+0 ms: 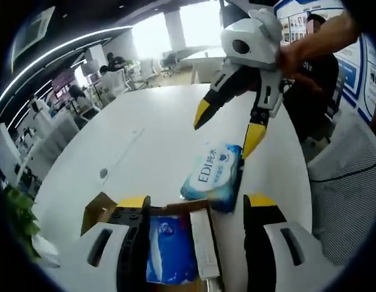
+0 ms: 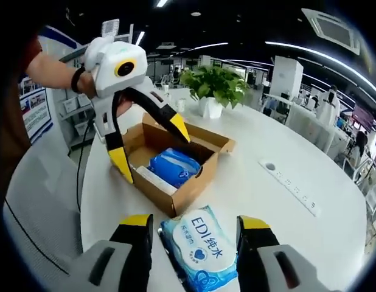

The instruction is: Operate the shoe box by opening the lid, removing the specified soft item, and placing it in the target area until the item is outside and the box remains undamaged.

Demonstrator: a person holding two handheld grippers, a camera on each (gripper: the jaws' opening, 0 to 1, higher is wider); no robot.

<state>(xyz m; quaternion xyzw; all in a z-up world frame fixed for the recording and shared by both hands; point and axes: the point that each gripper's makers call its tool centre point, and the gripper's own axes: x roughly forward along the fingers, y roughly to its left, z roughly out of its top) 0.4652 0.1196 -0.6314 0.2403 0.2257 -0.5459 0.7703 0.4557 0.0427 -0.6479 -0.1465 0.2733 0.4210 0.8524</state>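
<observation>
The right tongs (image 2: 194, 234) stand wide apart with the wipes pack (image 2: 200, 249) lying flat on the white table (image 2: 285, 201) between their yellow-tipped jaws, neither jaw visibly pressing it; seen from the left gripper view, those same right tongs (image 1: 227, 131) hang spread just above the wipes pack (image 1: 212, 173). The pack is outside the shoe box (image 2: 176, 161), just beside its near wall. The left tongs (image 2: 151, 149) are also spread wide, their tips reaching over the open box, holding nothing. Inside the box lie a blue soft pack (image 2: 173, 167) and a white item beside it. Beyond the box stands a potted plant (image 2: 215, 88) on the table.
</observation>
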